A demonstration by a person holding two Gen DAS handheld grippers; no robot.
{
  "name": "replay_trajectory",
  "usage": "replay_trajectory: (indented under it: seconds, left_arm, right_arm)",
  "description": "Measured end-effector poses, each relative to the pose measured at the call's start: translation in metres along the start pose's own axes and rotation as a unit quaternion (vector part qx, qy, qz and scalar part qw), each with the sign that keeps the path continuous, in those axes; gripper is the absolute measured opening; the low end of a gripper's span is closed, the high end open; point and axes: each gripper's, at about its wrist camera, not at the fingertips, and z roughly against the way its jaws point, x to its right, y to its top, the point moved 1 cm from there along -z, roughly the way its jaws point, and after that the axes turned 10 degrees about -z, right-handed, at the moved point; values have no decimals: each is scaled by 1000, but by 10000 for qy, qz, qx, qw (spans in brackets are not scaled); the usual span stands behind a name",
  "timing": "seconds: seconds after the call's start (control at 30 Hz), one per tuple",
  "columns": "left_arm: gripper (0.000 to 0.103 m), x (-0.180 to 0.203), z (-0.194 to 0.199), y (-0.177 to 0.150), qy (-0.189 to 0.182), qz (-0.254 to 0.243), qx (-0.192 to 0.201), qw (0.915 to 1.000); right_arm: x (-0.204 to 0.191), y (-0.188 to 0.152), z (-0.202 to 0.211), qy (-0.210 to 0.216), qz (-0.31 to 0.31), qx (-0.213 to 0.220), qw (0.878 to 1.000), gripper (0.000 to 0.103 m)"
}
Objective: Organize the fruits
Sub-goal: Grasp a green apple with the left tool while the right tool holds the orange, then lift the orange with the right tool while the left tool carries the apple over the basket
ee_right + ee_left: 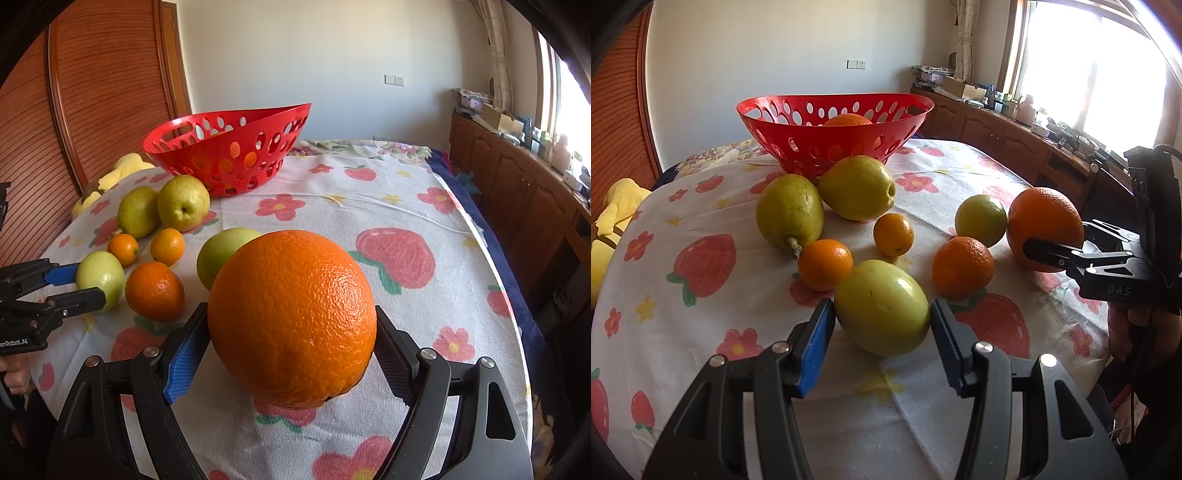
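My right tool [291,354] clamps the big orange [291,317] near the worktop's [369,221] right edge; my left tool [882,332] pinches a green apple [882,307] up front. Just one orange [847,120] sits in the red basket [798,147], seven fruits still loose. Lettering reads "DAS" and "enRobot.AI".

Red perforated plastic basket [798,147] is hiding most of the orange fruit inside it [847,120]. Yellow soft object [613,218] is running off the frame's left edge. Window glare is washing out cluttered wooden sideboard items [1067,134].
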Motion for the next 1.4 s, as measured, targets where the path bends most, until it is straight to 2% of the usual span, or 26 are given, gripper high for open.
replay_trajectory:
  seconds: [0.13, 0.33, 0.7, 0.87, 1.1, 1.4]
  left_arm:
    - [52, -1, -2, -1, -11, 23, -15, 10000]
    - [52, -2, 11, 7, 4, 29, 219, 9998]
    - [52, -19, 45, 56, 20, -58, 850, 9964]
    - [52, -35, 43, 85, 138, -126, 977, 9950]
    - [52, -57, 25, 119, 326, -230, 952, 9947]
    - [52, -82, -8, 149, 383, -180, 767, 9962]
  right_arm:
    - [-1, 0, 0, -3, 3, 4, 10000, 84]
    - [0, 0, 0, -5, 53, -10, 10000, 84]
    - [12, 18, 16, 64, -44, 139, 9999, 84]
    - [10, 45, 29, 196, 106, 347, 9992, 84]
    - [-8, 98, 29, 407, 480, 570, 9964, 84]
    - [-46, 164, -13, 628, 990, 658, 9909, 84]
